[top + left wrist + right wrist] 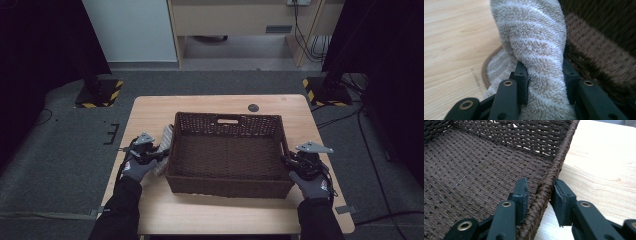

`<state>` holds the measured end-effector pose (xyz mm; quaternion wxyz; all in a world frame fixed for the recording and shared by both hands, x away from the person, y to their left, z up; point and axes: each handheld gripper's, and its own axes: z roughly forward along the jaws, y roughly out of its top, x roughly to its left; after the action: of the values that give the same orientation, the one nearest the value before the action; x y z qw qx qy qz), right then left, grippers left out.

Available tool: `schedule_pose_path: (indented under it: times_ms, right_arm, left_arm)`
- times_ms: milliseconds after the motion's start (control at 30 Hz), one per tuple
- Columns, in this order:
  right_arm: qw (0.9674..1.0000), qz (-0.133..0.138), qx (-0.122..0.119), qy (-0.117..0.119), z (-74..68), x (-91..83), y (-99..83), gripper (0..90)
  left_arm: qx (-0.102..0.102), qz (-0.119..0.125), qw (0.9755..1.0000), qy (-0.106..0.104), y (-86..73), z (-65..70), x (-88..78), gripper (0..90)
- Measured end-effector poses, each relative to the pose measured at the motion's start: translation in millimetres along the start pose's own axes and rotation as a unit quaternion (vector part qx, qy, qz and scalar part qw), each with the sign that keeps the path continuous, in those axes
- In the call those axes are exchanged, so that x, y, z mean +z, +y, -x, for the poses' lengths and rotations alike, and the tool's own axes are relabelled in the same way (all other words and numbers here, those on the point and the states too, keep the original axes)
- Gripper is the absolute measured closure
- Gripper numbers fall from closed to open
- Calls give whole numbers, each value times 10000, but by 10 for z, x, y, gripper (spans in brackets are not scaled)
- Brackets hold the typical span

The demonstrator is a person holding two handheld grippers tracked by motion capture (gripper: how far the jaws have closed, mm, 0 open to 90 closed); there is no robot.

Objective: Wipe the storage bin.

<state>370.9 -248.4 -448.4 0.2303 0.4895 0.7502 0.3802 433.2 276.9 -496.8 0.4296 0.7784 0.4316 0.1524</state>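
Observation:
A dark brown woven basket [225, 187] stands empty in the middle of the wooden table [150, 112]. A beige striped towel [165, 136] lies against its left wall. My left gripper [160, 153] is shut on a bunched fold of that towel [534, 42], right beside the basket wall [599, 62]. My right gripper [286, 160] is at the basket's right side. In the right gripper view its jaws [541, 183] straddle the braided rim [564, 145], one pad inside the basket and one outside, closed against it.
A small dark round hole [253, 107] sits in the tabletop behind the basket. Bare wood [604, 170] runs right of the basket and in front of it. Grey carpet, black stands with yellow-striped bases and cables surround the table.

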Motion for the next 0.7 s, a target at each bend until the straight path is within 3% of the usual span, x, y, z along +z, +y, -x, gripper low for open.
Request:
schedule_pose_path:
  times_ms: [133,200,300,400,600,700]
  right_arm:
    - [10000,-21,-24,-56,-24,0,8,687]
    - [10000,-44,-18,-82,-49,1,13,688]
    - [9999,-57,-21,-85,-78,9,16,685]
    - [10000,-5,15,-44,-68,18,9,681]
    - [10000,4,14,-2,-60,19,5,674]
    - [10000,31,33,19,-53,20,-2,673]
  left_arm:
    - [-87,404,9991,90,39,17,-258,642]
    - [24,596,9982,23,74,87,-403,642]
    - [266,671,9974,-47,126,181,-499,642]
    - [415,535,9977,-33,150,225,-423,639]
    - [393,378,9985,-102,83,181,-319,641]
    - [401,130,9991,-28,-12,163,-226,642]
